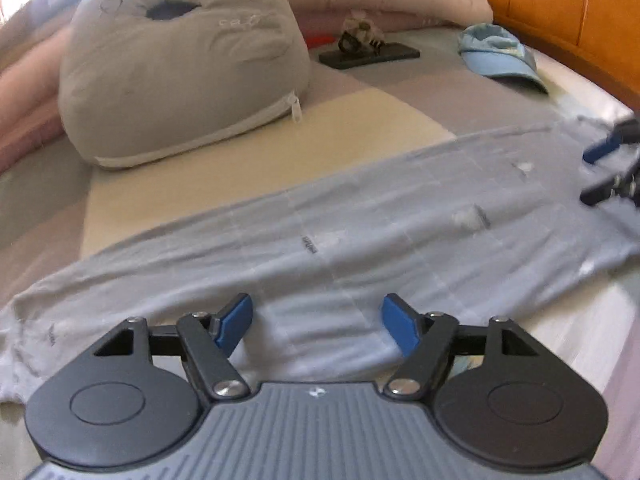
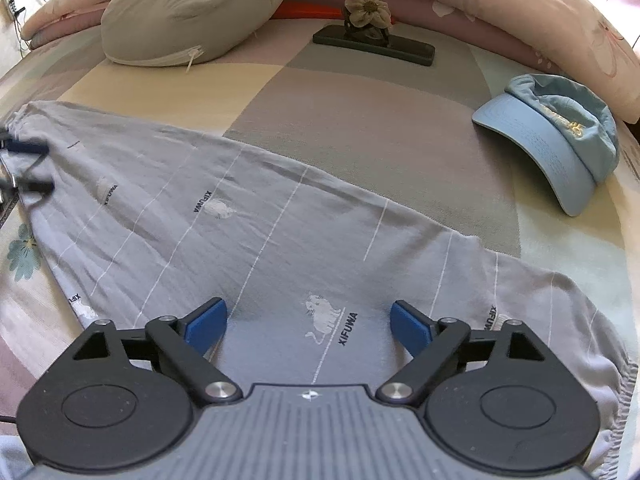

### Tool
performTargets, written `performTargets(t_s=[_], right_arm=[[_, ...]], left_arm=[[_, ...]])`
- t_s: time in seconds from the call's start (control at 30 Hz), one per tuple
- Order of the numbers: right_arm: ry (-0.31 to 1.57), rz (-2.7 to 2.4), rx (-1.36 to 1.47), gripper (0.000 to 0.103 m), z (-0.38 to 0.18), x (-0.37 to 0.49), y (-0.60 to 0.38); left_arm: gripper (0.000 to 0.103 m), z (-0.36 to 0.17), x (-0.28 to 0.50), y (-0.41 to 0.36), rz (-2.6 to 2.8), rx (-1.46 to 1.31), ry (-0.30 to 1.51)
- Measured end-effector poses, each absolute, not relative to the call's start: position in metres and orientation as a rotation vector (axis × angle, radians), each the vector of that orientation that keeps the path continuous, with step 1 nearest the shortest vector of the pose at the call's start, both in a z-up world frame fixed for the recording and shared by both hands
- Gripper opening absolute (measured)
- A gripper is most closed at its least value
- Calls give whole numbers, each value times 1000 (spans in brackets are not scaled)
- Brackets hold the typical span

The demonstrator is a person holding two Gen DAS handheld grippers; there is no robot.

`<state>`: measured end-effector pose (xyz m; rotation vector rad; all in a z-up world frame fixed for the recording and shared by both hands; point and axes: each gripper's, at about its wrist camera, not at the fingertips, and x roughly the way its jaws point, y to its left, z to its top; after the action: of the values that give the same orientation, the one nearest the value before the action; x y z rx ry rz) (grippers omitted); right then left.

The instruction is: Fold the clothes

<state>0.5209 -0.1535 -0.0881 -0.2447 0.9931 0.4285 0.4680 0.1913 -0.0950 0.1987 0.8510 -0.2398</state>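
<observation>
— Grey trousers [image 2: 256, 216] lie flat across the near bed, under both my grippers. Jaws?

— My right gripper [image 2: 308, 326] stands wide over the printed waist end, holding nothing; my left gripper [image 1: 316, 320] is wide too, empty, over the leg end.

— Beyond that?

— I see a blue cap [image 2: 560, 136] far right, a phone [image 2: 376, 46] far centre, a grey pillow [image 2: 192, 12] far left.

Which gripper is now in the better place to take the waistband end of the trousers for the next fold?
Probably the right gripper: it hangs open over the trousers close to the elastic waistband. The left gripper, also open, is near the narrow leg end, far from it.
</observation>
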Motion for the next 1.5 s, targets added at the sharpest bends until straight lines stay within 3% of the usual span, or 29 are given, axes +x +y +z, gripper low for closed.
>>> performTargets(t_s=[0.23,0.37,0.97,1.1,1.33,1.5], right_arm=[[986,450,-241,103,-92,523,-154],[987,451,-243,103,-92,525,-153],[999,448,-244,103,-91,525,-154],[1006,401,-252,103,-83,520,-166],[945,221,-68,103,-54,514,-248],[957,199,38,103,-65,542,-266]], left_arm=[[75,-74,459,216,-191,163,951],[75,-63,481,220,-196,118,860],[75,-76,508,361,140,-164,868],[73,-73,500,362,169,-121,864],[77,-54,490,292,3,83,810],[77,-74,501,270,5,145,865]])
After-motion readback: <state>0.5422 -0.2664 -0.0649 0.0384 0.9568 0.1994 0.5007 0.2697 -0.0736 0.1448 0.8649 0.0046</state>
